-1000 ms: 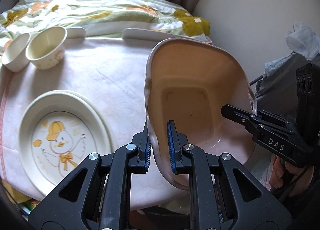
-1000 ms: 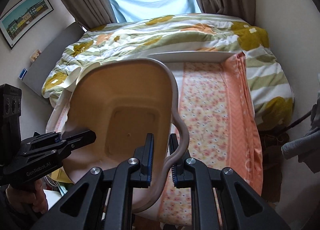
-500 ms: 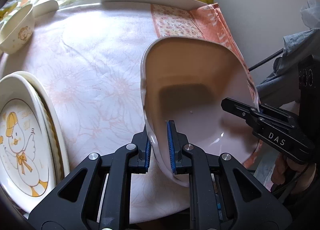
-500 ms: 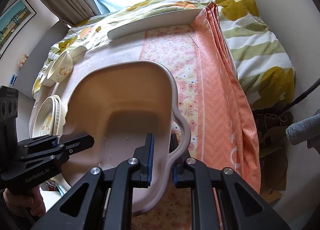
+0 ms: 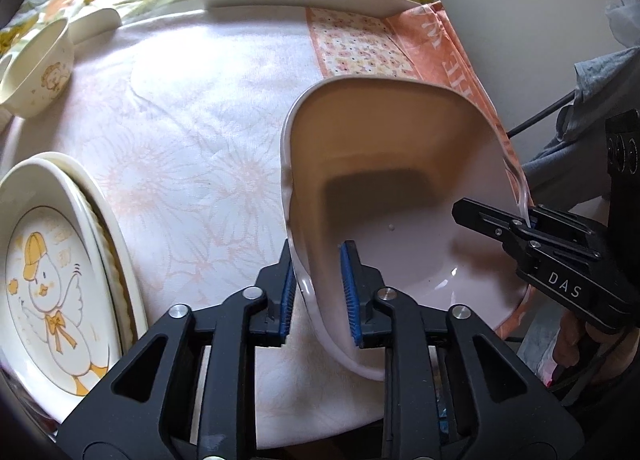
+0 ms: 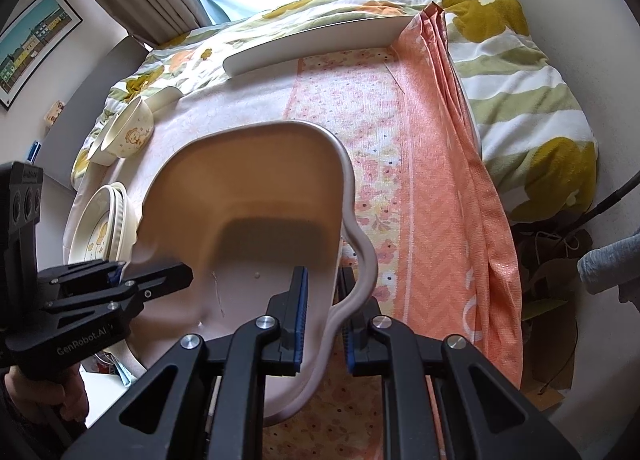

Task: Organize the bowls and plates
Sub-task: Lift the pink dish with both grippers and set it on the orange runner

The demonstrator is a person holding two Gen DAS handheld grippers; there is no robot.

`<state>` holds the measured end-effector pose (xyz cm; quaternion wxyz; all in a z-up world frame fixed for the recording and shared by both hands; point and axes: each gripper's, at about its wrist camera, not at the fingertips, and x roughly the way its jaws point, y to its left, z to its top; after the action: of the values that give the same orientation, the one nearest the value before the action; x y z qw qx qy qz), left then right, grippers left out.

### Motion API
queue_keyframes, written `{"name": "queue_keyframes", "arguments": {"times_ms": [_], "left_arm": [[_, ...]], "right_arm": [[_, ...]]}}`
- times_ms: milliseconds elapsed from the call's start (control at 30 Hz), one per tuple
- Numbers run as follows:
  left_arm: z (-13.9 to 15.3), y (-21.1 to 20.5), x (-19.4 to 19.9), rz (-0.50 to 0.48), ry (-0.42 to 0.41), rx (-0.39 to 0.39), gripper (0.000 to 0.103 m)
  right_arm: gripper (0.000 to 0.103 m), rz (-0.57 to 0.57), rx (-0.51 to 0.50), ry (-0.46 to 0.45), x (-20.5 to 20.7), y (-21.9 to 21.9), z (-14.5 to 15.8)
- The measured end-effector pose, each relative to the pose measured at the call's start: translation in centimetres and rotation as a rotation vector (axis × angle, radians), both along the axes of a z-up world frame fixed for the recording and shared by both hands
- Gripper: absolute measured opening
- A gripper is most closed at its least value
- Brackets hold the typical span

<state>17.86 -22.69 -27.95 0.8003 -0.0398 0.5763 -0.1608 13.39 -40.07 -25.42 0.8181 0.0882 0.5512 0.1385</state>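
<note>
Right wrist: pale pink basin point(image 6: 256, 220), wavy-rimmed, empty.

The duck plate point(image 5: 60, 280) is running off the left and lower edges of the left wrist view, and it is covering most of the plates point(image 5: 116, 256) stacked beneath it. A second bowl point(image 5: 4, 64) is being cut by the left edge beside the cream bowl point(image 5: 38, 72). The basin point(image 6: 248, 228) is hiding the table cloth point(image 6: 384, 180) beneath it. The person's hand point(image 6: 44, 392) is showing only partly behind the gripper handle.
</note>
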Motion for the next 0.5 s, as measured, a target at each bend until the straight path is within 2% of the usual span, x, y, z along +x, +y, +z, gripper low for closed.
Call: {"name": "queue_keyframes", "arguments": {"times_ms": [33, 67, 100, 167, 200, 267, 300, 333, 367, 500], "left_arm": [[0.1, 0.0, 0.1, 0.001, -0.005, 0.001, 0.037], [0.3, 0.0, 0.1, 0.005, -0.012, 0.002, 0.056], [0.5, 0.1, 0.1, 0.008, -0.022, -0.001, 0.069], [1.0, 0.4, 0.2, 0.019, -0.042, -0.006, 0.079], [1.2, 0.5, 0.4, 0.026, -0.046, -0.004, 0.082], [1.5, 0.8, 0.6, 0.041, -0.049, -0.003, 0.084], [1.7, 0.9, 0.7, 0.049, -0.052, -0.003, 0.085], [1.8, 1.0, 0.7, 0.055, -0.056, -0.004, 0.086], [2.0, 1.1, 0.7, 0.058, -0.062, -0.002, 0.088], [2.9, 1.5, 0.1, 0.067, -0.082, 0.012, 0.09]], "right_arm": [[0.014, 0.006, -0.005, -0.002, 0.0, 0.1, 0.0], [0.014, 0.013, -0.011, -0.005, -0.1, 0.2, 0.0], [0.014, 0.021, -0.017, -0.008, -0.1, 0.3, 0.1], [0.014, 0.035, -0.027, -0.019, -0.3, 0.4, 0.1], [0.018, 0.042, -0.032, -0.026, -0.5, 0.5, 0.2], [0.046, 0.058, -0.038, -0.047, -0.8, 0.5, 0.4], [0.078, 0.062, -0.04, -0.058, -1.0, 0.6, 0.5], [0.099, 0.066, -0.039, -0.072, -1.2, 0.5, 0.7], [0.101, 0.068, -0.038, -0.089, -1.4, 0.5, 0.9], [0.102, 0.077, -0.068, -0.133, -2.1, 0.8, 1.7]]}}
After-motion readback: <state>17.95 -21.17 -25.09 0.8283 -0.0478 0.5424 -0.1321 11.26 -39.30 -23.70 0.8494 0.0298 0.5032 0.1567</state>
